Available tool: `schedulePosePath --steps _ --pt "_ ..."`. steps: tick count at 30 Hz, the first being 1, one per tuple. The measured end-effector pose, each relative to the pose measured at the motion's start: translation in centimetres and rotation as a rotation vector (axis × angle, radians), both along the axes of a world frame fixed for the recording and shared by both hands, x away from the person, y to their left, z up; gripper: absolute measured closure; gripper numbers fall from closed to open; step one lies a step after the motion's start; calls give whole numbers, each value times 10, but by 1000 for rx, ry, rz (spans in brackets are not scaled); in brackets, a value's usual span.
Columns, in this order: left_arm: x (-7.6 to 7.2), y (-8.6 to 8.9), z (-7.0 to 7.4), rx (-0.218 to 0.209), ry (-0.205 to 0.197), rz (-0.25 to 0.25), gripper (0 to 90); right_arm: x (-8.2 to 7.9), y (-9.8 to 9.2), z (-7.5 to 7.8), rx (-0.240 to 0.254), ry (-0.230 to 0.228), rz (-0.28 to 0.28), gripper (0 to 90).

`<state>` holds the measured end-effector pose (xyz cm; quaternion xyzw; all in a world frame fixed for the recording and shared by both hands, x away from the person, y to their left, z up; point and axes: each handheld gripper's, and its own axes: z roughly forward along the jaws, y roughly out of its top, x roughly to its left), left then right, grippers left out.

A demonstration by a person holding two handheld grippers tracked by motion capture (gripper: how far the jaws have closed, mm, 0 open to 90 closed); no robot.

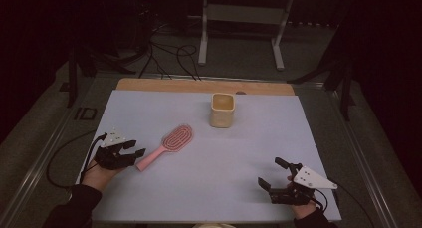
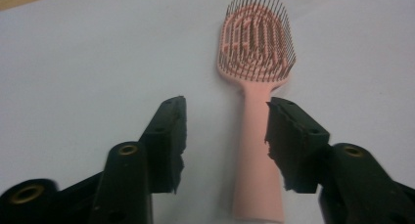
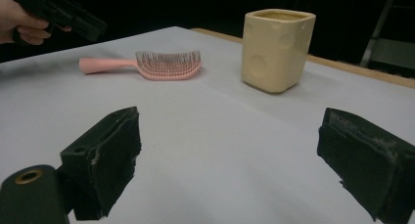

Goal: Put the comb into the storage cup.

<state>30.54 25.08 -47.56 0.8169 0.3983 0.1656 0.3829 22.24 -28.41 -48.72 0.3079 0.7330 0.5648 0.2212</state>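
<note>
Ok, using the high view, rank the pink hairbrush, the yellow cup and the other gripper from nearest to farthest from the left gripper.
From the left gripper:
1. Pink hairbrush, its handle end just beside the jaws, lying on the white mat.
2. Yellow cup, upright near the mat's far edge, around the middle.
3. Right gripper, across the mat at the near right corner.

Dim room, dark surroundings; close-up jaws slightly soft and blurred.

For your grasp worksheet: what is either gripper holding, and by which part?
Nothing yet. The left gripper jaws straddle the pink hairbrush handle without pressing it; the right gripper is open.
</note>
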Motion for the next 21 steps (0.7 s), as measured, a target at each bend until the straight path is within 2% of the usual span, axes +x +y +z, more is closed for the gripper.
schedulePosePath --steps 12,16,18,19,21 --pt "7 0 -14 41 74 8 777 0 0 0 -4 -2 2 87" --pt "9 1 -17 48 84 10 879 0 0 0 -3 -3 1 86" --pt "9 1 -17 52 90 9 897 0 0 0 -3 -3 1 86" --pt "9 -1 -19 90 111 -10 900 0 0 0 -3 -2 1 86" --pt "8 -2 -20 101 121 -19 900 0 0 0 -2 -2 1 87"
